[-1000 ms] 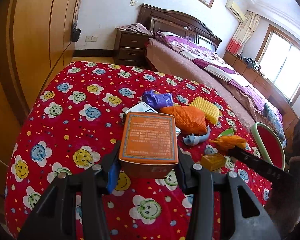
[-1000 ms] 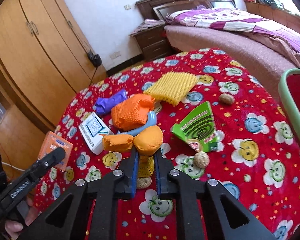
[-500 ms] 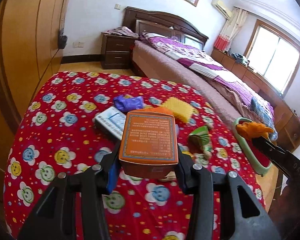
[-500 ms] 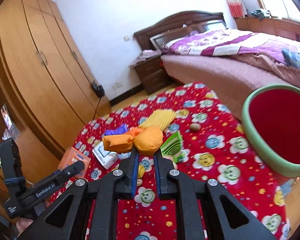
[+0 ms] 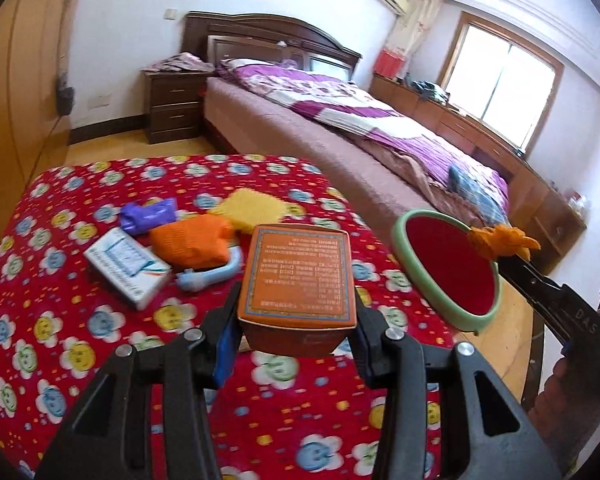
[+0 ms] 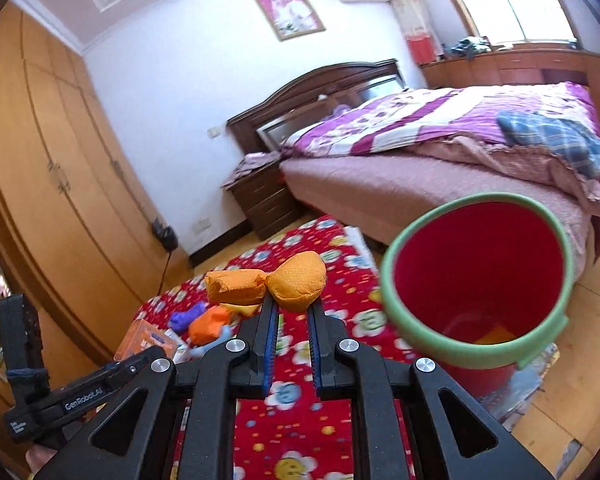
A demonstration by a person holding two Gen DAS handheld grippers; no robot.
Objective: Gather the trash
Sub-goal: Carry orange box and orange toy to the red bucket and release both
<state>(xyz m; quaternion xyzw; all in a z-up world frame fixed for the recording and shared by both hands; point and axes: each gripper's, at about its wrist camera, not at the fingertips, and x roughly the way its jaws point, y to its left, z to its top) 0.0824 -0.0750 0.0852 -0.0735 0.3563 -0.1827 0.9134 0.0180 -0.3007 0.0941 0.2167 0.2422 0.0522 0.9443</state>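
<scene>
My left gripper [image 5: 296, 320] is shut on an orange box [image 5: 298, 276] and holds it above the red smiley tablecloth [image 5: 60, 340]. My right gripper [image 6: 292, 304] is shut on a crumpled orange wrapper [image 6: 268, 286], which also shows in the left wrist view [image 5: 500, 240] over the rim of the red bin with a green rim [image 5: 404, 256]. In the right wrist view the bin [image 6: 476, 276] stands just right of the wrapper, off the table's edge. On the table lie a white box [image 5: 126, 266], an orange net bag [image 5: 192, 240], a purple wrapper [image 5: 148, 214], a yellow foam net [image 5: 252, 208] and a blue piece [image 5: 208, 276].
A bed [image 5: 380, 132] with a purple quilt runs along the far right. A dark nightstand [image 5: 172, 104] stands at the back, wooden wardrobes [image 6: 40, 160] on the left. The bin stands on the wooden floor between table and bed.
Both grippers have swung right toward the bin. The right gripper has carried the orange wrapper from over the table to beside the bin's mouth. The orange box stays gripped.
</scene>
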